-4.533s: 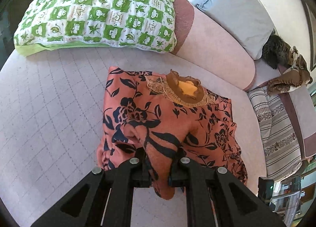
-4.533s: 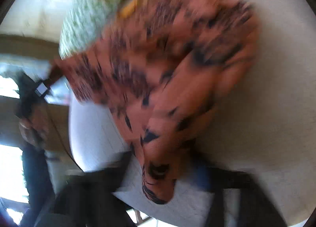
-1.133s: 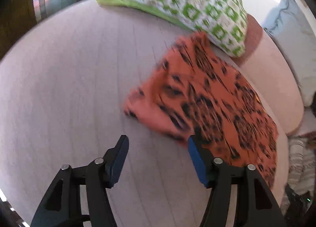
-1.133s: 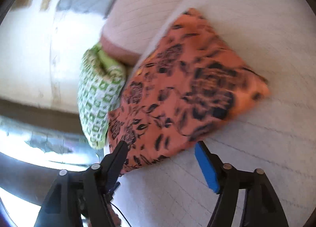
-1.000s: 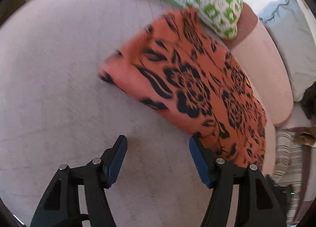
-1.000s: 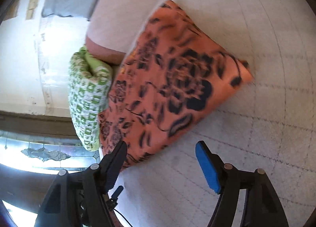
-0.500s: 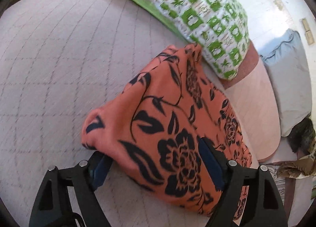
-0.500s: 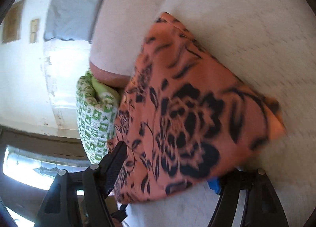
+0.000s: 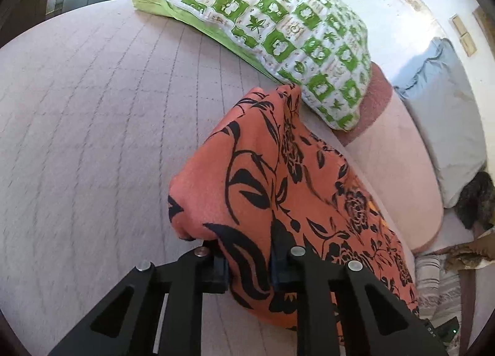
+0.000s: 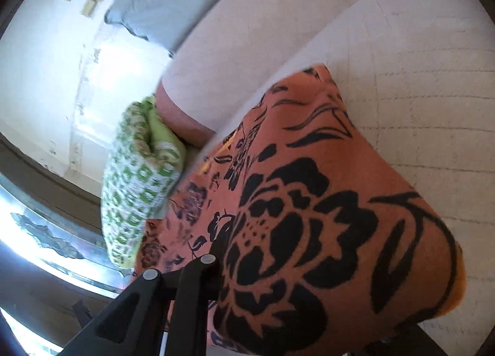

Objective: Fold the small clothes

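An orange garment with a black flower print (image 9: 294, 189) lies folded on the pale quilted bed (image 9: 92, 108). My left gripper (image 9: 249, 266) is shut on the near corner of the garment and lifts it a little. In the right wrist view the same garment (image 10: 309, 216) fills the lower half and drapes over my right gripper (image 10: 297, 300). Only its left finger (image 10: 204, 269) shows; the right finger is hidden under the cloth, so its closure is not visible.
A green and white patterned pillow (image 9: 278, 31) lies just beyond the garment, also in the right wrist view (image 10: 139, 189). A pink bolster (image 9: 399, 164) and a grey-blue pillow (image 9: 448, 127) lie at the right. Striped cloth (image 9: 439, 288) lies at far right.
Both grippers moved in onto the garment's near edge. The left gripper went from open to shut on a corner. The cloth now covers the right gripper's fingers.
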`<state>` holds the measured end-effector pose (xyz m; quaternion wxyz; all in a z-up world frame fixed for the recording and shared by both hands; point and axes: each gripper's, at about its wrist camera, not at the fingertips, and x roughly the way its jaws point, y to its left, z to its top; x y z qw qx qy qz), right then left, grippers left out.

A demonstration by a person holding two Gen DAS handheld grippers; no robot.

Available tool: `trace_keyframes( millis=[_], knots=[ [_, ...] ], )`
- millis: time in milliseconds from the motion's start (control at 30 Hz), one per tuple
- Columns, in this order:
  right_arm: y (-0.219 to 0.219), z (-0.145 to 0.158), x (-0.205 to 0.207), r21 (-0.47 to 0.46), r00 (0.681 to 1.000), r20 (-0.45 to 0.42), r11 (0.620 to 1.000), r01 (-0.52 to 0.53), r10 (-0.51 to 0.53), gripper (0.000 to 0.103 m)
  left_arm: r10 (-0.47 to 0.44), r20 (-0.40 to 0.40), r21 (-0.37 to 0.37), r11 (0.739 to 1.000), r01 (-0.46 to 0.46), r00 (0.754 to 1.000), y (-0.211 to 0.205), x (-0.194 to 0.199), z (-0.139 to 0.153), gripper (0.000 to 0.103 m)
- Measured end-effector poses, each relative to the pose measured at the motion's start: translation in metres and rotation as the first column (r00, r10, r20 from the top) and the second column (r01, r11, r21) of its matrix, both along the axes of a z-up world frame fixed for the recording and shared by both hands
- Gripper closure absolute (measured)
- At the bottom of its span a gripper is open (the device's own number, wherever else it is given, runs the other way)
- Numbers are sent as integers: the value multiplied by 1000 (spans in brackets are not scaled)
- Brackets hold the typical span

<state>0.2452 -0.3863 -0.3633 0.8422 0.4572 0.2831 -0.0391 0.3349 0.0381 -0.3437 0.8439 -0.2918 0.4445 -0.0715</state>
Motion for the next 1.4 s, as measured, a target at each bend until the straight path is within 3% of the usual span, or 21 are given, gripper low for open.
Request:
trace_keyframes(
  millis=[233,367,433,533,633,733,767,833,900,967,1033,1133,1233,1267,1300,1333,1400],
  knots=[
    [-1,18,-84,-7,997,-82,1000,10,-10,87,-79,-38,83,993,82,996,-1,-104,3,84],
    [-6,10,-134,13,983,-175,998,-55,56,87,-128,-62,158,978,137,990,2,-172,-5,85],
    [-9,-4,-154,86,965,-239,993,-86,104,81,-134,-17,206,969,134,991,5,-197,-1,88],
    [-27,-20,-186,210,958,-276,977,-22,81,70,-144,-12,290,947,141,989,7,-213,3,93],
    [-57,-12,-218,142,953,-297,984,109,-63,67,-135,31,352,929,115,990,18,-221,28,94],
    [-70,3,-232,96,963,-239,984,147,-120,65,-158,172,435,898,69,972,24,-233,69,94],
    [-70,11,-234,63,967,-214,987,151,-135,65,-175,211,457,887,62,962,22,-230,83,94],
    [-63,26,-227,2,973,-174,988,153,-150,65,-208,251,469,880,69,945,11,-215,102,82],
    [-51,41,-211,-45,980,-132,989,142,-147,65,-250,235,459,881,119,939,-6,-186,108,63],
    [-37,51,-194,-87,984,-100,986,139,-147,65,-276,204,465,872,156,939,-25,-156,103,63],
    [-28,56,-181,-120,989,-48,984,133,-140,65,-288,157,474,861,184,945,-45,-121,87,63],
    [-20,58,-164,-178,987,-46,973,145,-156,65,-274,42,487,845,220,961,-66,-76,56,63],
    [-19,71,-156,-289,976,7,934,209,-216,65,-185,-72,538,820,195,980,-62,-31,15,63],
    [-21,72,-150,-293,981,14,937,191,-195,65,-165,-106,542,817,196,981,-57,-22,4,61],
    [-28,67,-144,-257,988,12,954,154,-156,65,-150,-127,528,827,195,981,-50,-15,-6,53],
    [-32,62,-137,-222,991,1,967,127,-130,65,-125,-118,480,861,167,985,-38,-9,-14,45],
    [-36,44,-118,-162,995,-54,984,74,-84,65,-106,-96,429,893,137,990,-26,-6,-17,41]
  ],
)
